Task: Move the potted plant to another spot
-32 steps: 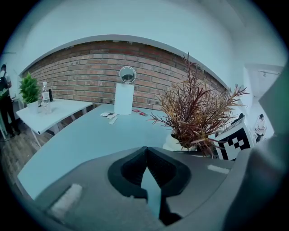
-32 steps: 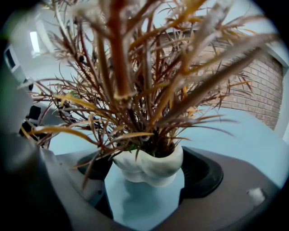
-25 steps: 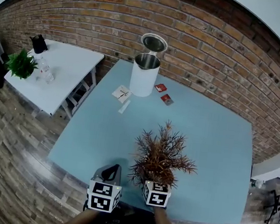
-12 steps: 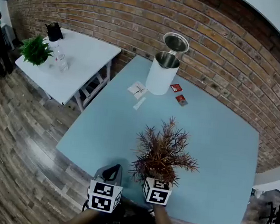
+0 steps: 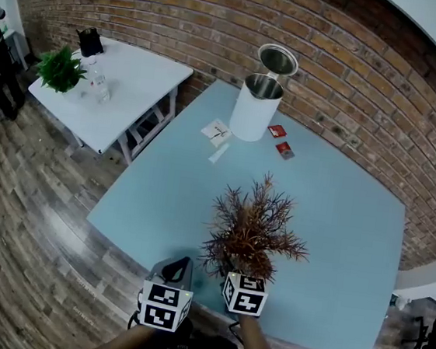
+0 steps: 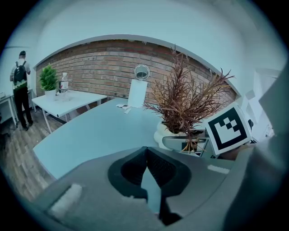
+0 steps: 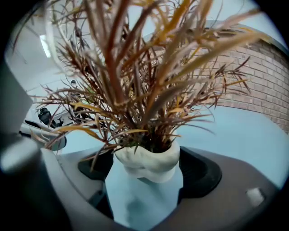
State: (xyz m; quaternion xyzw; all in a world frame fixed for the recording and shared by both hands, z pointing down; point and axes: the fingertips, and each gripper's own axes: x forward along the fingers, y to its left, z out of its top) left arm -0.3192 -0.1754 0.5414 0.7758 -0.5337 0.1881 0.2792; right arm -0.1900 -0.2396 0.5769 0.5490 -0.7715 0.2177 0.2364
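The potted plant (image 5: pixel 253 227) has dry red-brown fronds in a small white pot (image 7: pixel 149 161) and stands near the front edge of the pale blue table (image 5: pixel 338 222). My right gripper (image 5: pixel 239 274) reaches under the fronds. In the right gripper view its jaws press both sides of the pot, so my right gripper (image 7: pixel 149 159) is shut on it. My left gripper (image 5: pixel 183 261) hovers just left of the plant, shut with nothing between its jaws. The left gripper view shows the left gripper (image 6: pixel 145 150) with its jaws meeting, and the plant (image 6: pixel 185 99) to its right.
A white bin (image 5: pixel 255 107) with its lid open stands at the table's far side, with two red packets (image 5: pixel 281 139) and paper cards (image 5: pixel 217 132) beside it. A white side table (image 5: pixel 119 80) at left holds a green plant (image 5: pixel 60 70). A brick wall lies behind.
The head view has swung, so the bin and side table sit further right and lower. The plant and right gripper show slightly higher in the view. The left gripper has barely moved.
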